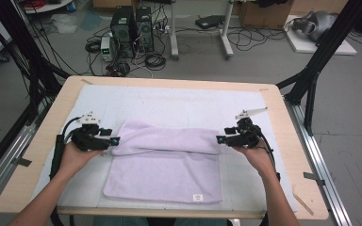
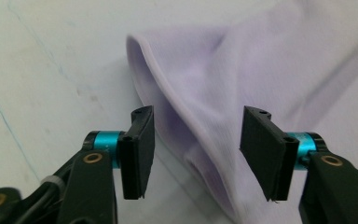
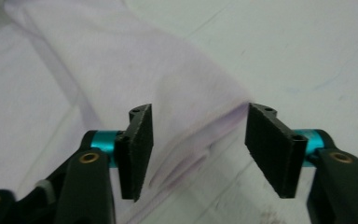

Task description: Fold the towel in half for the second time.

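Note:
A lilac towel (image 1: 169, 165) lies on the white mat (image 1: 169, 103), its far part folded toward me into a thick band. My left gripper (image 1: 115, 140) sits at the left end of that fold and my right gripper (image 1: 220, 139) at the right end. In the left gripper view the left gripper (image 2: 196, 154) has its jaws apart, and the towel's folded edge (image 2: 205, 70) runs between them without touching the pads. In the right gripper view the right gripper (image 3: 205, 149) also stands open, with the towel's corner (image 3: 121, 70) reaching between the jaws, not pinched.
The mat covers most of a wooden table (image 1: 283, 141), with bare wood along the sides. Black frame legs (image 1: 311, 75) rise at the far corners. Beyond the table, computer towers (image 1: 132, 30) and cables lie on the floor. A small label (image 1: 197, 197) marks the towel's near edge.

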### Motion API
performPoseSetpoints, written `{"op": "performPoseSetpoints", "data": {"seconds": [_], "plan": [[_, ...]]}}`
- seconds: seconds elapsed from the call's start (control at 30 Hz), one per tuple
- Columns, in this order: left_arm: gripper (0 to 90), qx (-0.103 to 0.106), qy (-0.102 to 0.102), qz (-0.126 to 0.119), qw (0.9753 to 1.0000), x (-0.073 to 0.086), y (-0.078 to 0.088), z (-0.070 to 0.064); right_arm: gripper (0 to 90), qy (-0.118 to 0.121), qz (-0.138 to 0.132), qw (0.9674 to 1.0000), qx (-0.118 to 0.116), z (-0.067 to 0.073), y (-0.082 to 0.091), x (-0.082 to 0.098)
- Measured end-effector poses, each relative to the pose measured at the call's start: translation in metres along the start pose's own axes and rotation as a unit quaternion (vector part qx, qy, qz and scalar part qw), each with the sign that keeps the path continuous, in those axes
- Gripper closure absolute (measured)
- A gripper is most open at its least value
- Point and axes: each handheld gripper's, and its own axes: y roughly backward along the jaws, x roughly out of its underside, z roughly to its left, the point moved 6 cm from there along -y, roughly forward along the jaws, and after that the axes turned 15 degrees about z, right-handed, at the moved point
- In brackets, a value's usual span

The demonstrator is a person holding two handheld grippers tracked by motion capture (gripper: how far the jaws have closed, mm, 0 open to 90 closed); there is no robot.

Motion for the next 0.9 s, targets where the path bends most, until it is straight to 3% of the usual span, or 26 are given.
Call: {"op": "performPoseSetpoints", "data": {"seconds": [0.1, 0.2, 0.23, 0.3, 0.33, 0.37, 0.4, 0.43, 0.47, 0.7, 0.9], "plan": [[40.2, -0.014, 0.010, 0.001, 0.9999, -0.021, -0.010, 0.008, 35.4, -0.005, 0.001, 1.0000, 0.003, -0.008, -0.008, -0.014], [41.7, -0.014, 0.018, 0.020, 0.9995, -0.032, -0.025, 0.015, 35.0, -0.011, 0.016, 0.9998, 0.002, -0.015, -0.021, -0.019], [46.8, -0.004, 0.019, 0.029, 0.9994, -0.033, -0.030, 0.015, 35.0, -0.016, 0.020, 0.9997, -0.003, -0.017, -0.025, -0.019], [66.2, 0.004, 0.019, 0.045, 0.9988, -0.031, -0.038, 0.016, 37.4, -0.022, 0.033, 0.9992, -0.008, -0.019, -0.032, -0.017], [74.7, 0.011, 0.018, 0.051, 0.9984, -0.030, -0.040, 0.015, 42.1, -0.024, 0.042, 0.9987, -0.018, -0.019, -0.036, -0.015], [83.0, 0.020, 0.017, 0.056, 0.9981, -0.028, -0.041, 0.015, 54.4, -0.022, 0.051, 0.9980, -0.029, -0.018, -0.039, -0.013], [83.8, 0.020, 0.015, 0.057, 0.9981, -0.028, -0.039, 0.015, 69.0, -0.015, 0.060, 0.9971, -0.044, -0.015, -0.040, -0.011], [84.5, 0.020, 0.013, 0.048, 0.9986, -0.028, -0.035, 0.015, 77.3, -0.004, 0.062, 0.9965, -0.056, -0.012, -0.040, -0.010], [84.7, 0.025, 0.018, 0.039, 0.9988, -0.028, -0.031, 0.015, 84.1, 0.008, 0.064, 0.9966, -0.051, -0.009, -0.038, -0.009], [85.0, 0.048, 0.013, -0.030, 0.9983, -0.025, 0.022, 0.004, 85.2, 0.048, 0.003, 0.9979, -0.044, 0.014, -0.001, -0.013], [84.9, 0.056, -0.012, -0.049, 0.9972, 0.006, 0.054, -0.020, 84.8, 0.089, -0.030, 0.9942, -0.051, 0.044, 0.032, 0.002]]}}
